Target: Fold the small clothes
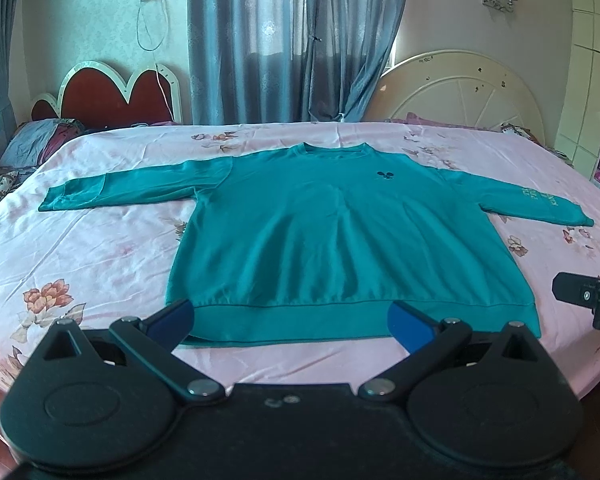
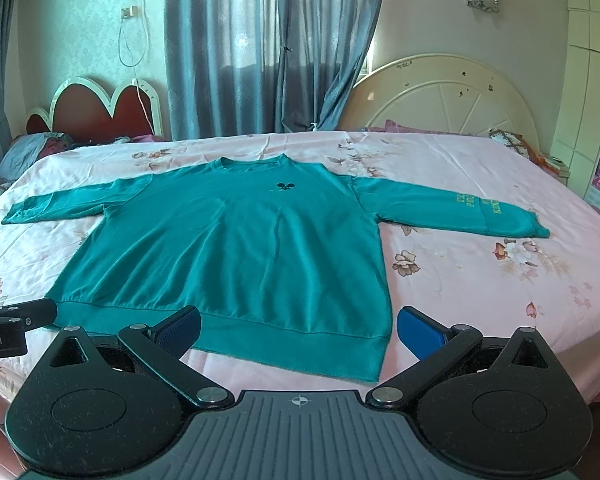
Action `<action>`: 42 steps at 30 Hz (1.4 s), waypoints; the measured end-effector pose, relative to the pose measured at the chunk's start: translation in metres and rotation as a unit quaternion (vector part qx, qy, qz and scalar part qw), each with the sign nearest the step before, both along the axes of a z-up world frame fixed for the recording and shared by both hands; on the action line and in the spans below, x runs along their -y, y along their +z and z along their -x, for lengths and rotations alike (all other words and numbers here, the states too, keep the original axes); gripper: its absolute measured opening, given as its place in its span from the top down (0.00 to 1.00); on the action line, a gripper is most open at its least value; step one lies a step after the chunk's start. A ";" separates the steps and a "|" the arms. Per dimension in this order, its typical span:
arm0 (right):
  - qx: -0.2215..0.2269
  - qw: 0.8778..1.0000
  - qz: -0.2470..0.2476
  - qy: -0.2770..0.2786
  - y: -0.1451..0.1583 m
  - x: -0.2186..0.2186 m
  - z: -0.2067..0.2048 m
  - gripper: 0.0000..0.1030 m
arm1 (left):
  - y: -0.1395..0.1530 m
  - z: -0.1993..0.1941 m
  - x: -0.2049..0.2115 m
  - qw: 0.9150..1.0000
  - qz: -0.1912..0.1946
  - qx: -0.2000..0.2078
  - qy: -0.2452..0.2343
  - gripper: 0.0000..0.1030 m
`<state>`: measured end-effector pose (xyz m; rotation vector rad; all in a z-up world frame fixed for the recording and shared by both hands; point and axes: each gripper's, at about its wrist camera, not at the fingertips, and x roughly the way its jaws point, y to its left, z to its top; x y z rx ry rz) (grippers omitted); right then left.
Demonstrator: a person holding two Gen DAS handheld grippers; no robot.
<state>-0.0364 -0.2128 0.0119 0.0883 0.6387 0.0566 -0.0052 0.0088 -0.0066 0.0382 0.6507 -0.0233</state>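
Observation:
A teal long-sleeved sweatshirt [image 1: 340,240] lies flat and face up on the pink floral bedsheet [image 1: 100,260], both sleeves spread out sideways, hem toward me. It also shows in the right wrist view [image 2: 236,248]. My left gripper [image 1: 290,322] is open and empty, hovering just before the hem, its blue pads apart. My right gripper [image 2: 298,332] is open and empty, near the hem's right corner. The right gripper's body shows at the right edge of the left wrist view [image 1: 588,296]; the left gripper's body shows at the left edge of the right wrist view [image 2: 16,324].
The bed [image 2: 480,280] fills the scene. A red heart-shaped headboard [image 1: 112,96] and pillows [image 1: 40,140] stand at the far left. A cream round headboard [image 1: 460,92] leans at the far right. Grey curtains [image 1: 284,40] hang behind. A white wardrobe [image 1: 596,80] stands right.

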 end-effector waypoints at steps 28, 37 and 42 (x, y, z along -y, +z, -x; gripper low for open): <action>-0.004 1.000 0.000 -0.001 -0.006 0.006 0.002 0.00 | -0.004 -0.002 0.006 1.000 -0.005 -0.001 -0.004 0.00; -0.002 1.000 0.000 -0.006 -0.007 0.011 -0.003 0.00 | -0.003 -0.005 0.004 1.000 -0.005 0.003 -0.004 0.00; 0.003 1.000 0.001 -0.021 -0.003 0.022 -0.021 0.00 | 0.002 -0.022 0.004 1.000 -0.014 0.013 -0.007 0.00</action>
